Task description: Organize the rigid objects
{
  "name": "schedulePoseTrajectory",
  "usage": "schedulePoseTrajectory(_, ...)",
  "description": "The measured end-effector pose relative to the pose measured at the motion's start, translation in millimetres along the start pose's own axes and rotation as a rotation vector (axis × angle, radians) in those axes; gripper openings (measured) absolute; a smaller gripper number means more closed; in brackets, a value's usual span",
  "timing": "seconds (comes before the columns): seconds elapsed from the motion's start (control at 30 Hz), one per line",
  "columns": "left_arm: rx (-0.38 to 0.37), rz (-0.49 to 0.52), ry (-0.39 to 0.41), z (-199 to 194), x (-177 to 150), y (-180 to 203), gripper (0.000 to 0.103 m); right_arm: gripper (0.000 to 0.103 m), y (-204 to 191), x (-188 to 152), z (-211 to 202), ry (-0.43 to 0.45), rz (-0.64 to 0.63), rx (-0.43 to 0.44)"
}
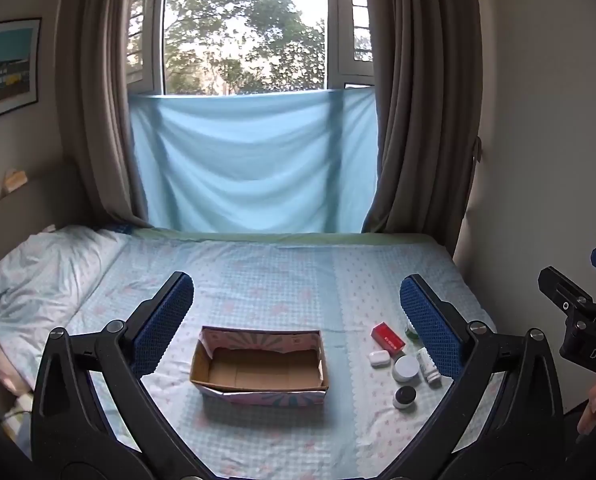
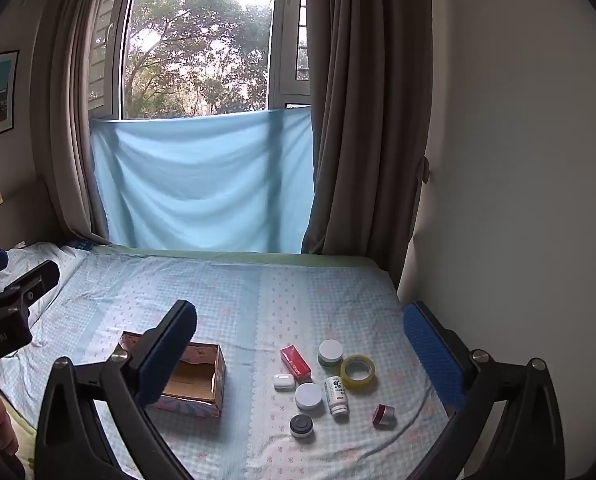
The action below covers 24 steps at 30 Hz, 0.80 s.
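Note:
An open, empty cardboard box (image 1: 260, 366) lies on the bed; it also shows in the right wrist view (image 2: 196, 380). To its right lie small objects: a red box (image 2: 295, 362), a white earbud case (image 2: 284, 381), a white-lidded jar (image 2: 308, 396), a green jar with white lid (image 2: 330, 353), a tape roll (image 2: 358, 372), a white bottle (image 2: 336, 395), a black-lidded jar (image 2: 301, 426) and a maroon jar (image 2: 383, 415). My left gripper (image 1: 298, 320) is open above the box. My right gripper (image 2: 298, 356) is open above the objects. Both are empty.
The bed sheet (image 2: 258, 304) is light blue checked. A pillow (image 1: 38, 276) lies at the left. A blue cloth (image 1: 254, 164) and brown curtains (image 1: 417, 120) hang behind the bed. A wall (image 2: 517, 160) stands at the right.

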<state>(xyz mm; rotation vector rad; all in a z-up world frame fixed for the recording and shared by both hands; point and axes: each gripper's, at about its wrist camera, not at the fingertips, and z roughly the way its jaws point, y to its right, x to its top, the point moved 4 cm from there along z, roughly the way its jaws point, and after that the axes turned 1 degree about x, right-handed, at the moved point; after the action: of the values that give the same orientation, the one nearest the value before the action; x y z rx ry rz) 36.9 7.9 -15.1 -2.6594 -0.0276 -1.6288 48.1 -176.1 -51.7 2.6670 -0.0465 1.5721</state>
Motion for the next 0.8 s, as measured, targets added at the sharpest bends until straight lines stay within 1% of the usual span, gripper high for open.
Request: schedulePoseTrajectory(0.8, -0.015, 0.007, -0.008, 6.3, 0.5, 3.5, 0.103, 0.103, 2.0, 0.9, -0.1, 0.0, 0.009, -0.005)
